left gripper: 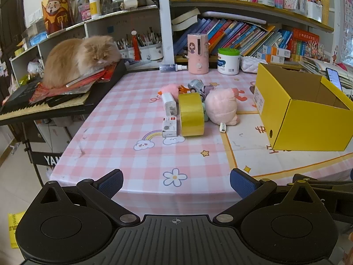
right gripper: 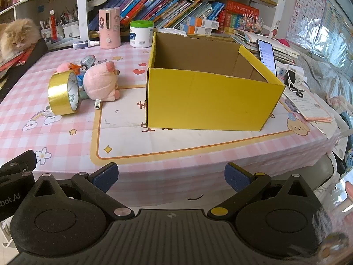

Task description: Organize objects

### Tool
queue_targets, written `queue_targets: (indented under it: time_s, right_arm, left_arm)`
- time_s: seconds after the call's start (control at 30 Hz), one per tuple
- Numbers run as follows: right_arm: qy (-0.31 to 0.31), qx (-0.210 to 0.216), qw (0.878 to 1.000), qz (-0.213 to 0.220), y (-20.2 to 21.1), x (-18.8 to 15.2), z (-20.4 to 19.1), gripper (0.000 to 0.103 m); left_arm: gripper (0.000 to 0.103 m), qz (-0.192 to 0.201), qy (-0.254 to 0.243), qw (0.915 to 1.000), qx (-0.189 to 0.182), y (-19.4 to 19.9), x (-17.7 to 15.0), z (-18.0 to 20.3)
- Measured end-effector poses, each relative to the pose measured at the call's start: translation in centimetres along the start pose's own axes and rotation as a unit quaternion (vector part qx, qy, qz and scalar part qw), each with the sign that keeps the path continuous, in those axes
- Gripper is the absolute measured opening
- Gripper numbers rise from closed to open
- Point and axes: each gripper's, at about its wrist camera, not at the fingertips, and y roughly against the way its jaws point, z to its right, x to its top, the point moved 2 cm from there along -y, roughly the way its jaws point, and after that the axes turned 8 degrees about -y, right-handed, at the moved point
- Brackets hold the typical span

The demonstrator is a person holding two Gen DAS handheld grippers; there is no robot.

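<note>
Hovering wide and empty, left tool, right tool, yellow box beside tape roll

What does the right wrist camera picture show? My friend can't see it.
An open yellow box sits on a pink checkered tablecloth, with the open right gripper in front holding nothing. Left of the box lie a gold tape roll and a pink plush toy; an orange cat rests far left.

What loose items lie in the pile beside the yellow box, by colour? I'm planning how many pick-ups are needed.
Pink, 2: pink pig plush toy, small pink fluffy toy
Gold, 1: shiny gold tape roll
White, 3: white charger plug, small white carton, tiny white clip
Grey, 1: grey toy truck
Total: 7 clearly visible; others are partly hidden.
</note>
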Motion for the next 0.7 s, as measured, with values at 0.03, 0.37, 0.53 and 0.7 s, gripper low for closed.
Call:
queue_targets:
  time_s: [0.03, 0.37, 0.53, 0.7]
  right_arm:
    - [0.000, 0.000, 1.000, 0.000, 0.07, 0.00, -0.05, 0.103]
    - [0.001, 0.001, 1.000, 0.002, 0.29, 0.01, -0.28, 0.103]
    - [0.002, 0.002, 1.000, 0.003, 0.44, -0.08, -0.47, 0.103]
    - [0.004, 0.003, 1.000, 0.003, 0.55, -0.16, -0.78, 0.103]
  left_arm:
    - [0.103, 0.000, 0.001, 1.0000, 0.000, 0.00, 0.00, -0.04]
    - [0.103, 0.002, 0.004, 1.0000, 0.002, 0.13, -0.20, -0.45]
    - [0.103, 0.001, 0.004, 1.0000, 0.002, 0.13, -0.22, -0.49]
    - [0.103, 0.001, 0.005, 1.0000, 0.003, 0.20, -0.31, -0.76]
